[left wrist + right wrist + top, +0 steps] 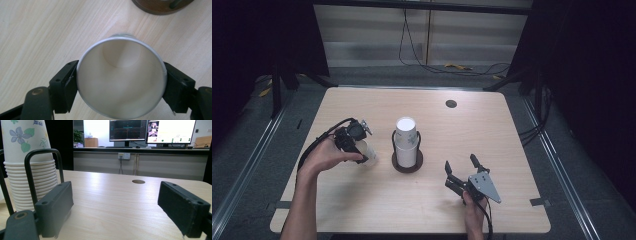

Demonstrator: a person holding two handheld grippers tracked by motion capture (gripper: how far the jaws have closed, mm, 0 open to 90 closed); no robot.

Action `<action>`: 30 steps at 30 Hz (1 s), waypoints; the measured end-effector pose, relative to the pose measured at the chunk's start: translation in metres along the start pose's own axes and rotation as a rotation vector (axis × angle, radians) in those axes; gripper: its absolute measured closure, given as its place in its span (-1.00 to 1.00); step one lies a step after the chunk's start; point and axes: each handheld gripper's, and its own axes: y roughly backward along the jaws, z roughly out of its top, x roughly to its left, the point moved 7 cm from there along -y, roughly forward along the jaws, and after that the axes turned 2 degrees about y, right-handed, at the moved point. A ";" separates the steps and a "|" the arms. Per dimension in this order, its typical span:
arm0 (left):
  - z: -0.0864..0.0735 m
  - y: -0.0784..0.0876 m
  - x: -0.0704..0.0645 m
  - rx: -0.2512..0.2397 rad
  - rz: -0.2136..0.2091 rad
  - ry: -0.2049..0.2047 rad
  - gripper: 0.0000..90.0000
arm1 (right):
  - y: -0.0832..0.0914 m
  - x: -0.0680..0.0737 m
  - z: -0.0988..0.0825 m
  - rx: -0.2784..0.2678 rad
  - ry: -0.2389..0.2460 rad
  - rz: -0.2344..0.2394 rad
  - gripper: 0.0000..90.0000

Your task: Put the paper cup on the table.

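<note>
My left gripper [362, 150] is clamped on a single white paper cup [368, 152], low over the left half of the desk [492, 130]. In the left gripper view the two black jaws press against opposite sides of the cup [121, 82] just under its rim, and I am looking straight down its open mouth to the round bottom; the wood of the desk [37, 37] lies behind it. From the high view the cup sits just left of the stack of cups [406, 142], close to it but apart, and I cannot tell whether its base touches the wood.

The stack stands upside down in a holder [407, 162] with a dark round base and a thin black wire loop — near the middle of the desk. In the right gripper view the stack [30, 182] shows many nested rims, and the top cup carries a printed blue flower with green leaves; the wire loop [42, 170] rises in front of it.

My right gripper [460, 169] is near the front edge, right of the stack and well apart from it, with its jaws spread wide and nothing between them. Its grey plate [484, 186] sits on top, above my hand [474, 202].

A small dark round hole [451, 104] marks the far side of the desk.
</note>
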 end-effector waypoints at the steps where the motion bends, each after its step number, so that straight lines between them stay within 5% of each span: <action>1: 0.000 -0.001 0.000 0.005 -0.003 -0.002 -0.47 | 0.000 0.000 0.000 0.000 0.000 0.000 -0.73; 18: 0.012 -0.008 0.001 0.052 0.002 -0.024 -0.52 | 0.000 0.000 0.000 0.000 0.000 0.000 -0.73; 30: 0.018 -0.013 0.002 0.000 -0.004 -0.014 -0.55 | 0.000 0.000 0.000 0.000 0.000 0.000 -0.73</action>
